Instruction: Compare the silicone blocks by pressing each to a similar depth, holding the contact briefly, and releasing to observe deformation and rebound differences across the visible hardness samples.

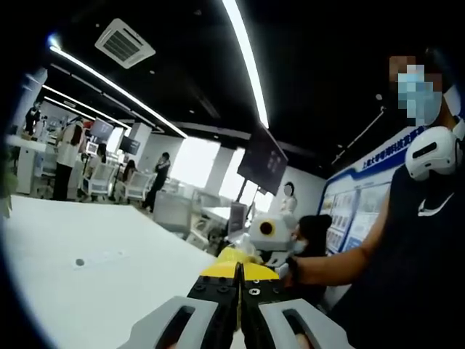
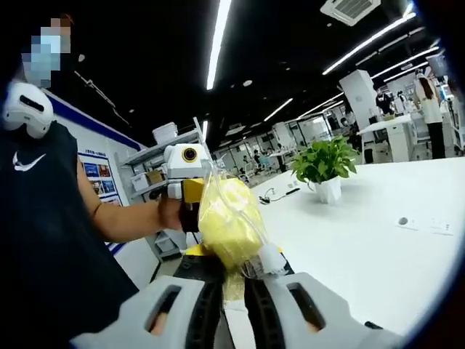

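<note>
Both grippers up off the table, between them a yellow bag: right gripper pinches it; left gripper narrow, probably holding it too for opening.

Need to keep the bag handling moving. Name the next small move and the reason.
Probably lower the yellow bagged item onto the white table: the right claw and the left claw both grip it in mid-air, so nothing is pressable yet.
</note>
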A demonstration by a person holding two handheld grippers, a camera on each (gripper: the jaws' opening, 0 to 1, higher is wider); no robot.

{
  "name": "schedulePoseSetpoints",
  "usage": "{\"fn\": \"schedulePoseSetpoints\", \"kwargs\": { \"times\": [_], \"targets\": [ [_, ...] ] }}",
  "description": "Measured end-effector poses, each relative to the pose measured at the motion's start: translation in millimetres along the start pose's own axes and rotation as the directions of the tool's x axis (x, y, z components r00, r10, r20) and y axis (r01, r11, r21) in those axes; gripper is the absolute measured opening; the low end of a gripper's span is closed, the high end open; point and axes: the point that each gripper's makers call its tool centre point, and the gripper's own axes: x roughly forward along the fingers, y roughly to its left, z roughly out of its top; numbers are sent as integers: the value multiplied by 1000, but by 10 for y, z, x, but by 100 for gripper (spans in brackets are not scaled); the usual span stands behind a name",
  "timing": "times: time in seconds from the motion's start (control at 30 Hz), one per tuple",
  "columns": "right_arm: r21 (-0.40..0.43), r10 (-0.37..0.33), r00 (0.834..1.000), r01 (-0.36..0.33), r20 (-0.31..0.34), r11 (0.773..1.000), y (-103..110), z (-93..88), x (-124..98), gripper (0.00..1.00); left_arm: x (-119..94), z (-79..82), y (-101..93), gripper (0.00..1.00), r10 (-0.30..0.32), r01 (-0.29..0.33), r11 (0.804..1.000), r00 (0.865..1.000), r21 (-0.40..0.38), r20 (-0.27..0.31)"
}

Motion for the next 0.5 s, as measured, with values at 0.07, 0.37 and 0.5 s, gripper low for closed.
{"fn": "schedulePoseSetpoints", "kwargs": {
  "times": [0.07, 0.37, 0.5],
  "targets": [
    [-18, -8, 1000, 9, 13, 1000, -20, 25, 10, 8, 5, 29, 20, 0, 6, -6, 999, 1000, -52, 7],
    [16, -52, 994, 51, 97, 999, -162, 127, -21, 60, 57, 200, -11, 0, -5, 6, 1000, 999, -28, 45],
    [-2, -136, 981, 138, 140, 990, -329, 213, -102, 95, 62, 224, -8, 0, 1, 1, 1000, 999, -25, 49]
  ]
}}
